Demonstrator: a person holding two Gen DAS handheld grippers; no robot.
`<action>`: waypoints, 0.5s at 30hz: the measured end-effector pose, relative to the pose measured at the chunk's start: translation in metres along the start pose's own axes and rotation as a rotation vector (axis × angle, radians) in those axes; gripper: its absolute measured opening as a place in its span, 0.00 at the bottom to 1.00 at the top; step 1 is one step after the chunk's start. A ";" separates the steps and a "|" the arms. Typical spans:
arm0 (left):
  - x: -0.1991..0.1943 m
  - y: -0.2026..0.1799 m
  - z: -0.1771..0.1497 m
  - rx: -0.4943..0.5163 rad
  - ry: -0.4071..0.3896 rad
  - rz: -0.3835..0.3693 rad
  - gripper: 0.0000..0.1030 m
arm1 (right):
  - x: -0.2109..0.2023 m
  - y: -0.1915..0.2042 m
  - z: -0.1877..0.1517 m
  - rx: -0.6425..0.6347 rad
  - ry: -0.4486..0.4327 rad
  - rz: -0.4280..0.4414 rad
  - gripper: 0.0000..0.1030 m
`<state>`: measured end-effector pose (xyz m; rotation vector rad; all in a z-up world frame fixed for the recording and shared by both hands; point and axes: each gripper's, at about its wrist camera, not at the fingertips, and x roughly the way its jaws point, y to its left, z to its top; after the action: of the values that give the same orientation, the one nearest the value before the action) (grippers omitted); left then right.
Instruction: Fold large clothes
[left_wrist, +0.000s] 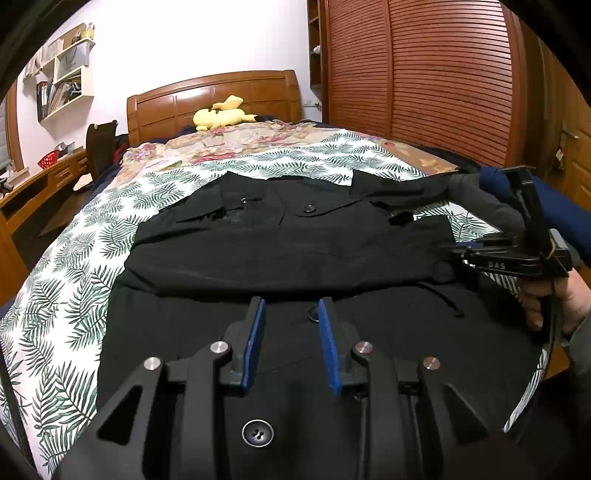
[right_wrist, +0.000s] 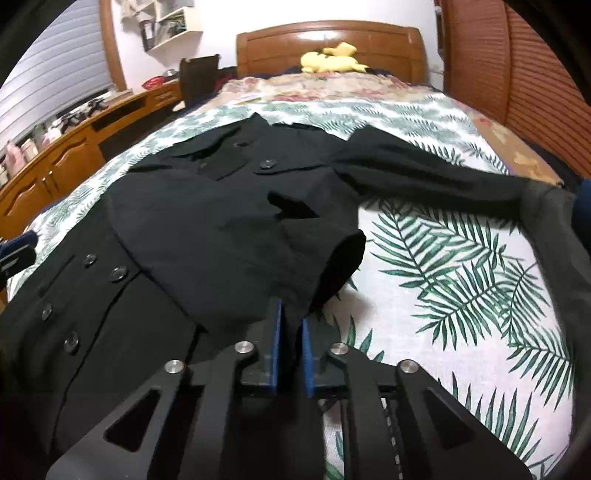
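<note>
Two grippers (left_wrist: 291, 314) (right_wrist: 291, 317) meet one black coat (left_wrist: 280, 236); one yellow plush toy (left_wrist: 221, 114).

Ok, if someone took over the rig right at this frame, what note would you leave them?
Left gripper: fingers apart, over the lower front of the black coat, gripping nothing.
Right gripper: shut on the coat's edge, just below the cuff of the folded sleeve.
Coat: lying button side up on the leaf-print sheet.
Done: one sleeve is folded across the front.
Left: the other sleeve still lies stretched out to the side. Fold it in, then probably fold the body up.
</note>
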<state>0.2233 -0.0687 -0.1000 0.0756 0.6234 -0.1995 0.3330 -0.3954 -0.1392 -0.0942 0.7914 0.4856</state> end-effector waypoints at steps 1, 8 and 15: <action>0.000 0.000 0.000 0.000 0.001 0.002 0.27 | -0.002 0.002 0.000 -0.010 -0.005 0.004 0.03; -0.001 0.002 0.000 -0.005 -0.002 0.001 0.27 | -0.036 0.017 -0.003 -0.047 -0.069 0.081 0.01; -0.004 0.006 0.003 -0.030 -0.017 -0.002 0.27 | -0.060 0.038 -0.013 -0.079 -0.069 0.131 0.01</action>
<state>0.2233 -0.0622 -0.0957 0.0444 0.6091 -0.1924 0.2713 -0.3881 -0.1031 -0.0988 0.7140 0.6407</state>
